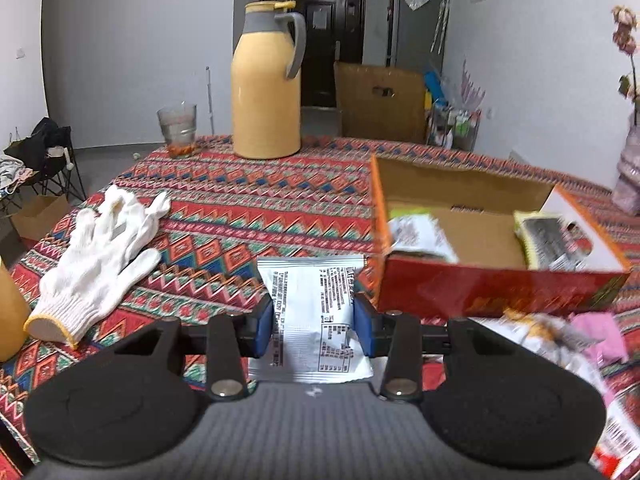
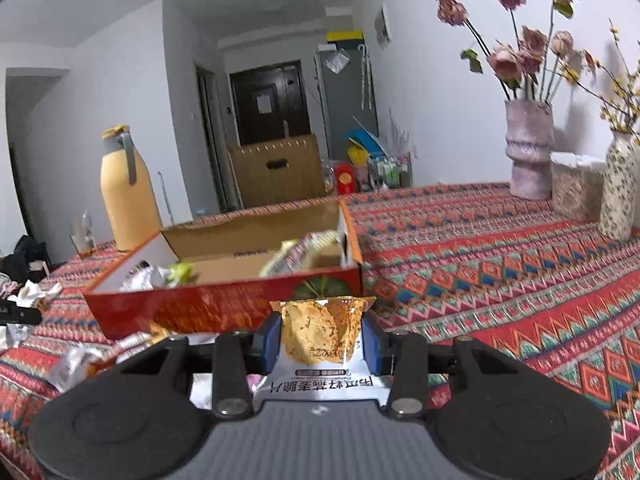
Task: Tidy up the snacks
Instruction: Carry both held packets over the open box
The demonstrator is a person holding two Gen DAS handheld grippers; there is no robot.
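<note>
Both claws are loaded: the left claw (image 1: 314,322) pinches a silver snack packet (image 1: 310,320), the right claw (image 2: 322,340) an oat-crisp packet (image 2: 320,336). Just ahead, the red cardboard box (image 2: 224,308) already holds several packets; loose wrappers (image 2: 80,360) lie left of the right claw, unsorted.

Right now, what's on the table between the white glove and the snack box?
In the left wrist view, only bare patterned tablecloth lies between the white glove and the red box; nearer the camera, the left gripper holds a silver packet.
</note>
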